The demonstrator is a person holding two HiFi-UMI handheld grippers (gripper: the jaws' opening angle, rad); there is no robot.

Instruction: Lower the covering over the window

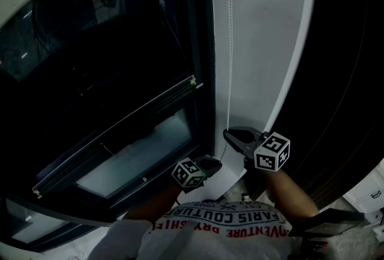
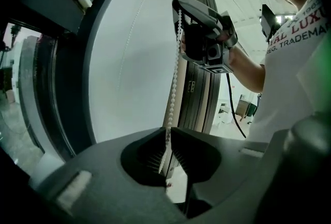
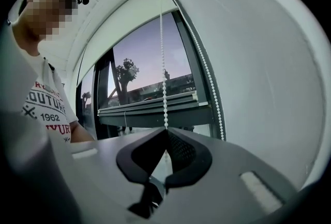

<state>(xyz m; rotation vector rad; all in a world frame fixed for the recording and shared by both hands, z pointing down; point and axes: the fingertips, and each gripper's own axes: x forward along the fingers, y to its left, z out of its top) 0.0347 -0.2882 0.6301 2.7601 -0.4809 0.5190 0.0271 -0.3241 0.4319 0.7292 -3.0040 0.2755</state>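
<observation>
White bead chain (image 1: 230, 42), hanging against the wall (image 1: 264, 42) right of the window (image 1: 108, 72). Right gripper (image 3: 166, 130): jaws clamped on chain. Left gripper (image 2: 168, 129), lower down: jaws slightly parted, chain passing between them.

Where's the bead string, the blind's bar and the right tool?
bead string (image 3: 164, 78): right gripper view, mid-strand.
blind's bar (image 3: 143, 105): right gripper view, its face.
right tool (image 1: 227, 133): head view, its tips.
</observation>
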